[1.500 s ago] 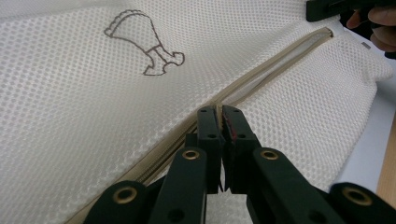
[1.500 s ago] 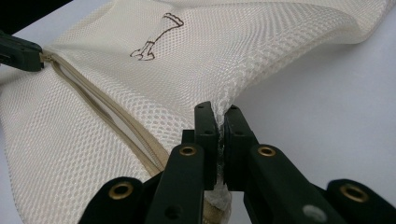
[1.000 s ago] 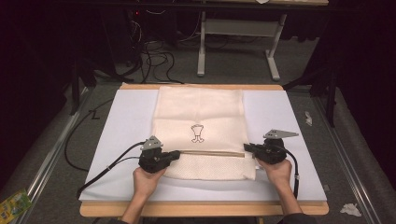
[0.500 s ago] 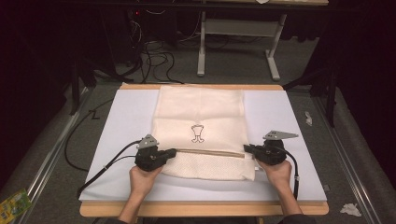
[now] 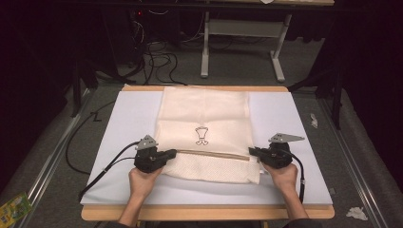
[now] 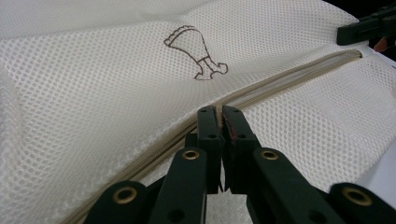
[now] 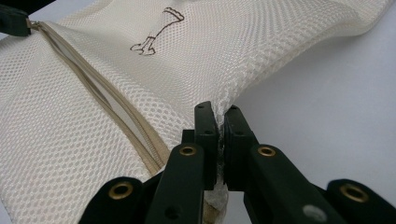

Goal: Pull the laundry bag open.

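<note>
Black jaws of the left gripper [image 6: 223,122] rise from the bottom of the left gripper view, pressed together on the beige zipper [image 6: 280,80] of a cream mesh bag [image 6: 93,107]. What exactly sits between the pads, a zipper pull or only tape, is too small to tell. In the right gripper view the right gripper [image 7: 220,122] is closed in the same way on the bag's edge, where the mesh [image 7: 243,56] bunches up into a ridge; the pinched part itself is hidden between the jaws.

From the high view, both hands [image 5: 142,178] come in from the bottom edge and the forearms are cut off there. The left gripper [image 5: 166,154] holds one end of the zipper line and the right gripper [image 5: 254,153] the other end, with the zipper [image 5: 211,154] stretched between them. The bag [image 5: 204,114] lies flat on a white sheet [image 5: 294,118] that covers the wooden table [image 5: 209,213], with a small brown drawing [image 5: 202,135] near its middle; the shape is hard to read from above.

Farther off, the floor is dark, with cables [image 5: 157,61] and a grey table frame [image 5: 242,42] only partly visible
</note>
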